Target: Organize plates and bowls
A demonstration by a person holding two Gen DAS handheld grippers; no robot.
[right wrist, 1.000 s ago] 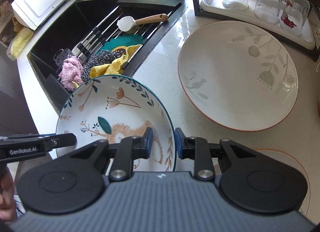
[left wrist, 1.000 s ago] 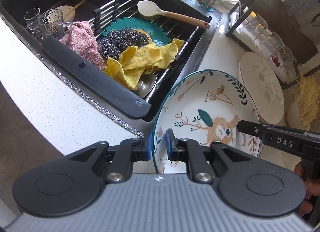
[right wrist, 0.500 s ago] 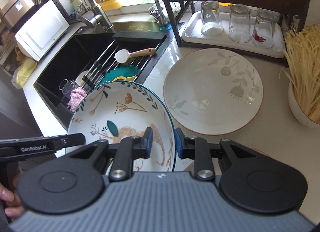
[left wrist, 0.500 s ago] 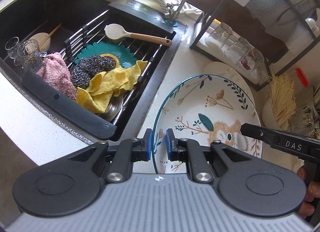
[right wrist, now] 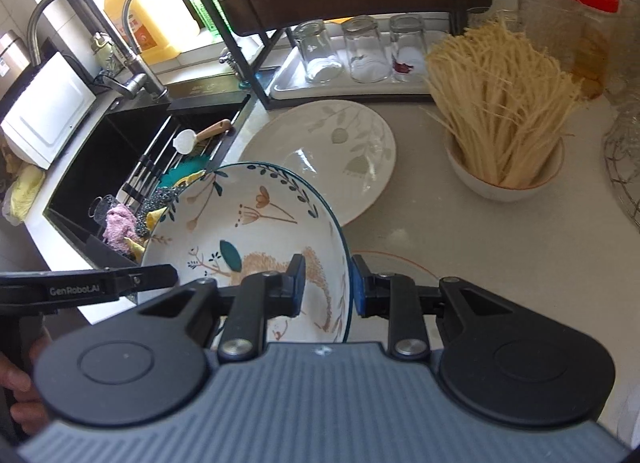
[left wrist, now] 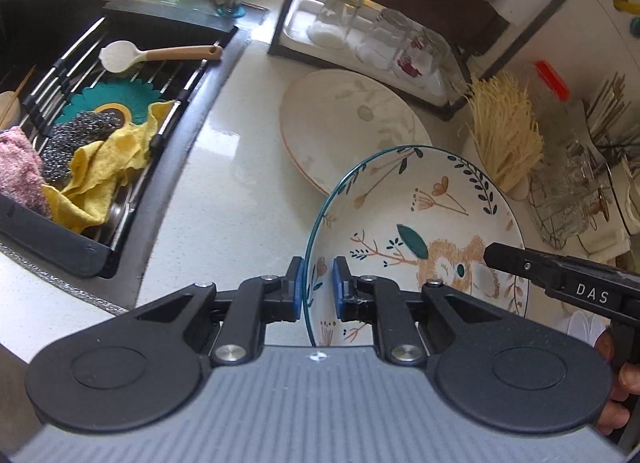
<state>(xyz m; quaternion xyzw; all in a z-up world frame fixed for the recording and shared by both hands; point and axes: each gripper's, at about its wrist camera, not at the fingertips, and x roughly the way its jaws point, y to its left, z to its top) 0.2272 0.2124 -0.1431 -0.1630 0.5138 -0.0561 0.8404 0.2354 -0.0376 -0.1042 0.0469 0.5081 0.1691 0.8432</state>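
A white bowl with a teal rim and a bear and flower print (left wrist: 424,223) is held in the air over the counter. My left gripper (left wrist: 317,290) is shut on its left rim. My right gripper (right wrist: 328,286) is shut on its right rim, and the bowl also shows in the right wrist view (right wrist: 256,231). A large white plate with pale leaves and an orange rim (left wrist: 352,123) lies flat on the counter beyond the bowl; it also shows in the right wrist view (right wrist: 332,147). Another orange-rimmed plate (right wrist: 404,267) lies under the right gripper, mostly hidden.
A black sink (left wrist: 48,35) at the left holds a rack with cloths, a scourer and a spatula (left wrist: 160,54). A tray of upturned glasses (right wrist: 360,51) stands under a dark shelf frame. A bowl of dry noodles (right wrist: 500,111) and a wire basket (left wrist: 568,187) are at the right.
Both grippers have carried the bear bowl up and to the right, away from the sink and toward the leaf plate and the noodle bowl. Both still grip its rim.
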